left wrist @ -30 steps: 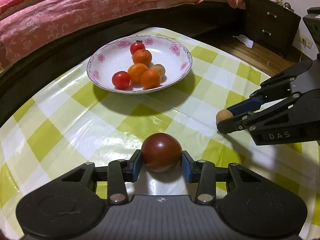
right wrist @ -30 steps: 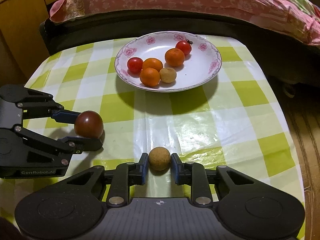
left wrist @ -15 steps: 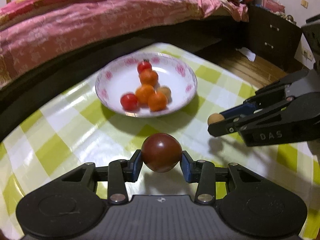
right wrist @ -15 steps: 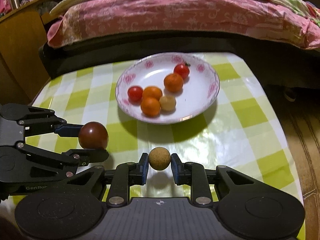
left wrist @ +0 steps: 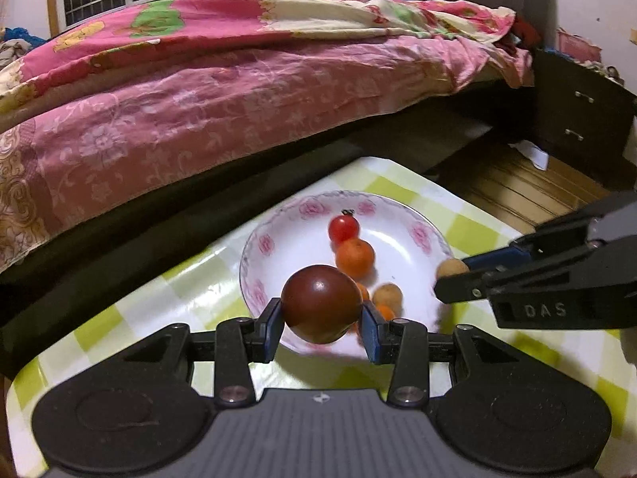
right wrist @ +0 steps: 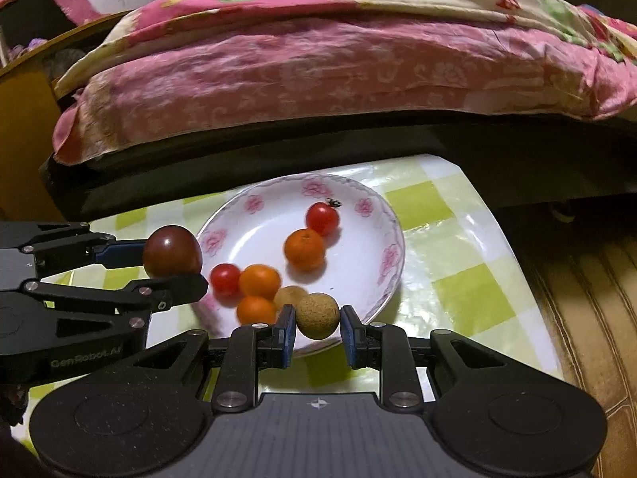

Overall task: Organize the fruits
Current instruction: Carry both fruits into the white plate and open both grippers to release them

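Left gripper (left wrist: 322,328) clamped on a dark tomato (left wrist: 321,303), carried in the air at the plate's (right wrist: 392,239) left rim. Right gripper (right wrist: 317,328) clamped on a tan longan (right wrist: 317,316), raised over the plate's near rim. Both held clear of the rim, likely so each fruit can be lowered in without knocking the five already gathered near the plate's middle. Plate set toward the far edge of the checked tablecloth (right wrist: 469,290), beside the bed (left wrist: 239,91). Open white space at the plate's right side and far left, probably the safest drop spots.
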The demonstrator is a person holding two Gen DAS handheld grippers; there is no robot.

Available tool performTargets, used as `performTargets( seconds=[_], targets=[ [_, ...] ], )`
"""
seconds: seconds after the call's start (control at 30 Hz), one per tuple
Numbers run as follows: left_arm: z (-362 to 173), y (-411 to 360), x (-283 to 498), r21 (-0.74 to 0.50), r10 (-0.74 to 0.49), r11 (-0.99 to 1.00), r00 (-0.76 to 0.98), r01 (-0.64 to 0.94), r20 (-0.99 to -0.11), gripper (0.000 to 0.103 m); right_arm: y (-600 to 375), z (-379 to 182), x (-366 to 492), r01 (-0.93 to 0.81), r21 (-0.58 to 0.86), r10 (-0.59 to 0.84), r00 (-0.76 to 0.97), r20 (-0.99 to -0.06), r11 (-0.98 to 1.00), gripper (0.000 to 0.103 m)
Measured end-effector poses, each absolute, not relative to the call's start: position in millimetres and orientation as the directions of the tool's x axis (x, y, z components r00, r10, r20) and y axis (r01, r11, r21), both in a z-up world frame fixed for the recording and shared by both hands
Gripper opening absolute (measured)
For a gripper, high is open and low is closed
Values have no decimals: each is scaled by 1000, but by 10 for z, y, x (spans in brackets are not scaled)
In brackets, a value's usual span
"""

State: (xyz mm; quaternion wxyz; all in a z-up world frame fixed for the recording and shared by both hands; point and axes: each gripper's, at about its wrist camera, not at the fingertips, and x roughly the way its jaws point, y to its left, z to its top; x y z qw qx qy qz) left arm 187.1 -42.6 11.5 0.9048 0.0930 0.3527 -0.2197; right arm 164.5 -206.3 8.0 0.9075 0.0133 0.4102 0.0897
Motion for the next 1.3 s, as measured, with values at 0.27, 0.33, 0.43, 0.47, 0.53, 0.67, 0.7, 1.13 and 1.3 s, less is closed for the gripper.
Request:
performTargets(
  seconds=[0.27, 0.33, 0.43, 0.47, 0.53, 0.67, 0.7, 1.13, 1.3],
  targets=[
    [0, -503, 2075, 20, -305, 899, 657, 438, -689, 47, -2061, 35, 1800, -170, 67, 164, 657, -736, 983, 21],
    [-6, -510, 2094, 18, -305, 900, 658, 436, -688, 47, -2060, 13, 1844, -170, 62, 160, 657, -737, 984, 21],
    [-39, -512, 2127, 18, -299, 903, 657, 430, -693, 48, -2072, -38, 1892, -169, 51, 151, 651, -744, 984, 21],
    [-57, -513, 2144, 19, -296, 903, 654, 428, -696, 47, -2074, -57, 1908, -170, 52, 151, 648, -746, 984, 21],
    [-82, -507, 2161, 20, -290, 906, 653, 423, -700, 47, -2072, -88, 1930, -174, 48, 151, 645, -749, 984, 21],
    [-112, -486, 2190, 19, -280, 911, 653, 412, -704, 48, -2060, -133, 1972, -179, 54, 158, 640, -752, 982, 21],
    [-114, -483, 2195, 19, -280, 911, 653, 411, -704, 48, -2054, -139, 1981, -181, 56, 161, 639, -752, 982, 21],
    [-131, -476, 2231, -1, -278, 920, 651, 392, -706, 48, -2061, -173, 2016, -168, 67, 160, 642, -750, 984, 22],
    [-135, -477, 2234, -7, -281, 920, 650, 391, -706, 49, -2074, -170, 2015, -166, 79, 169, 643, -747, 983, 23]
  ],
)
